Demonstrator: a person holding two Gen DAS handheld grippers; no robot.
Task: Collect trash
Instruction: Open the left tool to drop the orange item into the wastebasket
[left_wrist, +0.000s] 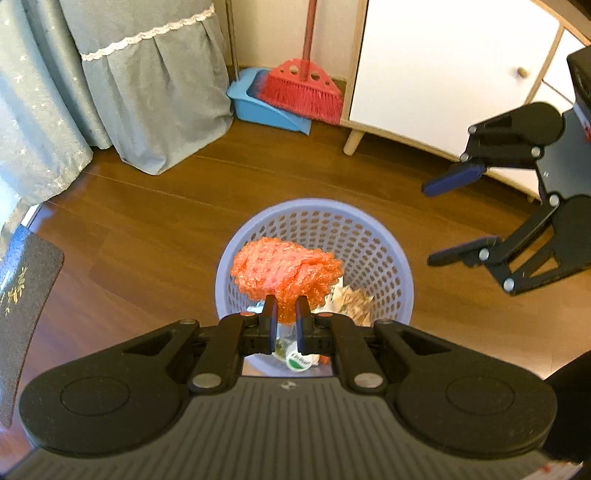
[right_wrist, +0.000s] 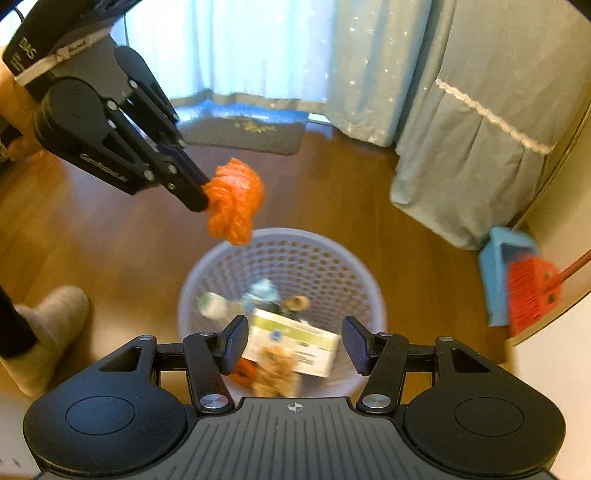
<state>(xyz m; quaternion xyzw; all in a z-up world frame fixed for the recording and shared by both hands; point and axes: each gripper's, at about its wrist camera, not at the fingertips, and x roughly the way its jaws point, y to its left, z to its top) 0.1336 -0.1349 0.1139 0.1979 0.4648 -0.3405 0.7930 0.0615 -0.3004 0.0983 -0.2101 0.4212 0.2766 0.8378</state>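
My left gripper (left_wrist: 286, 308) is shut on a crumpled orange mesh wad (left_wrist: 286, 273), held above the lavender perforated waste basket (left_wrist: 384, 229). From the right wrist view the same left gripper (right_wrist: 201, 192) holds the orange wad (right_wrist: 234, 201) over the far rim of the basket (right_wrist: 207, 266). My right gripper (right_wrist: 293, 343) stands open above the basket with nothing between its fingers; in the left wrist view the right gripper (left_wrist: 428, 225) hangs at the right, jaws apart. Inside the basket lie a green-and-white carton (right_wrist: 295, 341), a small bottle (right_wrist: 212, 304) and other scraps.
A red broom (left_wrist: 304, 88) and blue dustpan (left_wrist: 258, 107) lean by a white cabinet (left_wrist: 443, 66). Blue curtains (left_wrist: 147, 92) hang to the wooden floor. A dark mat (right_wrist: 247, 131) lies by the window. A foot in a grey slipper (right_wrist: 48, 332) stands left of the basket.
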